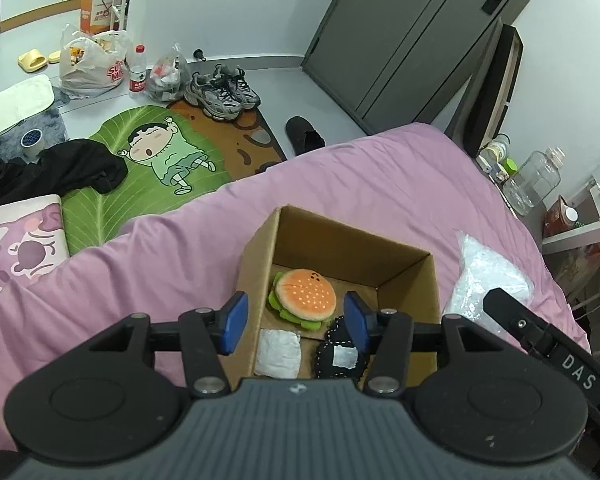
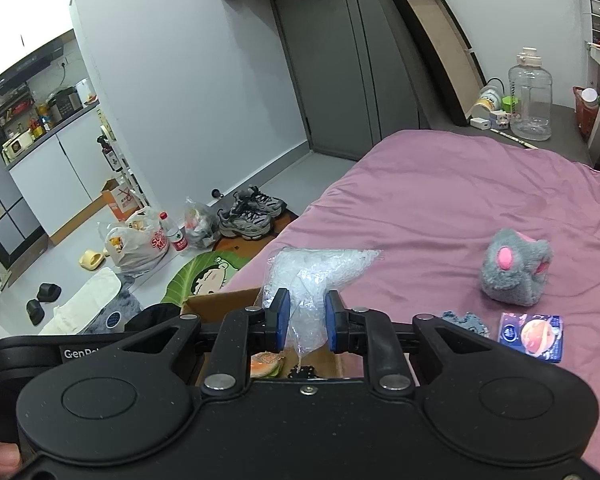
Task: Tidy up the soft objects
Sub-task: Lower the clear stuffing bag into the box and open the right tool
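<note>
An open cardboard box (image 1: 260,264) sits on the pink bed. Inside lie a plush burger (image 1: 304,294), a white pad (image 1: 278,354) and a black heart cushion (image 1: 340,356). My left gripper (image 1: 296,322) is open and empty, hovering over the box's near side. My right gripper (image 2: 307,322) is shut on a clear bubble-wrap bag (image 2: 312,276), held above the box's right edge (image 2: 220,302); the bag also shows in the left wrist view (image 1: 484,276). A grey plush toy (image 2: 514,268), a blue-grey cloth (image 2: 466,322) and a small purple packet (image 2: 532,336) lie on the bed at the right.
The pink bedsheet (image 2: 440,200) spreads right and back. A cartoon floor mat (image 1: 152,160), sneakers (image 1: 222,94), shopping bags (image 1: 90,62) and black clothing (image 1: 60,168) lie on the floor at the left. A nightstand with a large water jug (image 2: 530,98) stands behind the bed.
</note>
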`<state>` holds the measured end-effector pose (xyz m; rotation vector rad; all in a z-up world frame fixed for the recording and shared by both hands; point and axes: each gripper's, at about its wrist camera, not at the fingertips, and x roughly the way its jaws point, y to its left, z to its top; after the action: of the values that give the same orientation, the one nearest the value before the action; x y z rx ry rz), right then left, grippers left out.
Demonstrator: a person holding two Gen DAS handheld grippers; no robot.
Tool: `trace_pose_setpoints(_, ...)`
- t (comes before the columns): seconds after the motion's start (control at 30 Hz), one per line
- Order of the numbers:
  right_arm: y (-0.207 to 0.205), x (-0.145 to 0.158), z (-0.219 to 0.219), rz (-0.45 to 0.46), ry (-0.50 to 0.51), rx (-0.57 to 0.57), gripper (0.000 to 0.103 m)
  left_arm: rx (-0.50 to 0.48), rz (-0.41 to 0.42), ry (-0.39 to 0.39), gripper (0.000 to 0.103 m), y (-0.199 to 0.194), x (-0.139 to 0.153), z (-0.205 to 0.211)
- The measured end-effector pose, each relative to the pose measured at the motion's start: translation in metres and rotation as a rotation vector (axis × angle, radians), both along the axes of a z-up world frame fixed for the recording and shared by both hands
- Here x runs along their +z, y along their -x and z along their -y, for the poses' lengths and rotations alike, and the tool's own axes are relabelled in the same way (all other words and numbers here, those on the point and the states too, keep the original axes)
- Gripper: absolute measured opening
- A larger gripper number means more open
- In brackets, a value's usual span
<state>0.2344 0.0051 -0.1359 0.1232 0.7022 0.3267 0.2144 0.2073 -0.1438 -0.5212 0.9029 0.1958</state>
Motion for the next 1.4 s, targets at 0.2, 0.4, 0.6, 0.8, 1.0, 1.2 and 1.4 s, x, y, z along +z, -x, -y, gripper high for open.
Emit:
trace_pose_setpoints(0.2,-0.001,0.000,-0.009,0.002,-0.026,0.024,0.019,0.014,-0.007,-0.004,0.051,0.002,0.001,-0.008)
trace_pose_setpoints(0.4,-0.005,-0.001,-0.010,-0.016,-0.042,0.043,0.033,0.015,0.008,-0.019,0.051,0.005,0.009,-0.009)
trace_pose_setpoints(0.6,-0.002,0.011,0.021,-0.055,-0.080,-0.018,0.033,0.009,0.014,-0.022,0.051,0.006,0.014,-0.001)
trace_pose_setpoints(0.8,0.008,0.016,0.046,-0.091,-0.066,-0.058,0.035,-0.019,0.011,-0.032,0.057,0.006,0.021,0.019)
trace_pose_setpoints(1.0,0.018,0.023,0.069,-0.087,-0.054,-0.087,0.054,-0.056,0.016,-0.056,0.065,0.007,0.029,0.044)
trace_pose_setpoints(1.2,0.022,0.029,0.110,-0.132,-0.108,-0.107,0.065,-0.078,0.018,-0.078,0.070,0.006,0.036,0.068)
trace_pose_setpoints(1.4,0.021,0.034,0.155,-0.134,-0.125,-0.195,0.068,-0.103,0.017,-0.101,0.072,0.000,0.041,0.092)
